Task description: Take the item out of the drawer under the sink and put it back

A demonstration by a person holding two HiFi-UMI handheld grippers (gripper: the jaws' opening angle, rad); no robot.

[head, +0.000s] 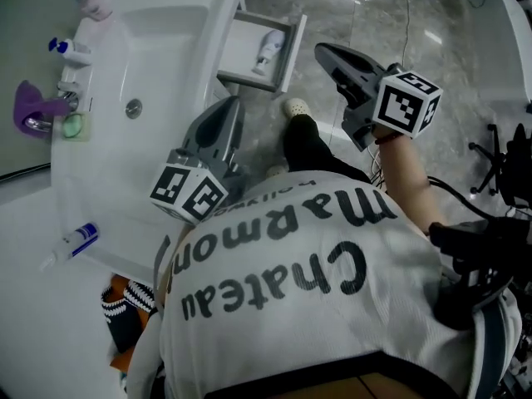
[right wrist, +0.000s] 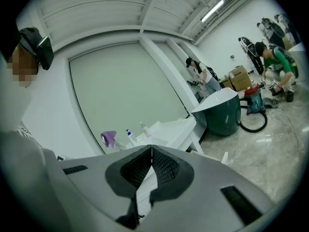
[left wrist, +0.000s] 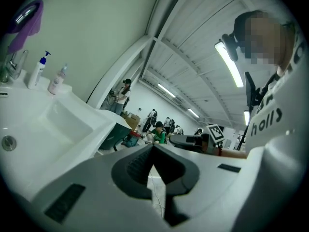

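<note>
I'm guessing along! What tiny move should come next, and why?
Probably open the right gripper and ease it toward the white bottle: the bottle lies in the open drawer, and that gripper is shut and empty.

The person wears a white shirt (head: 332, 343) with large black lettering.

Grey marbled floor (head: 391, 32) is gleaming; strip lights (left wrist: 231, 64) are glowing on the white ceiling (left wrist: 193, 47); a dark green tub (right wrist: 224, 115) is standing near a pale wall (right wrist: 120, 91).
</note>
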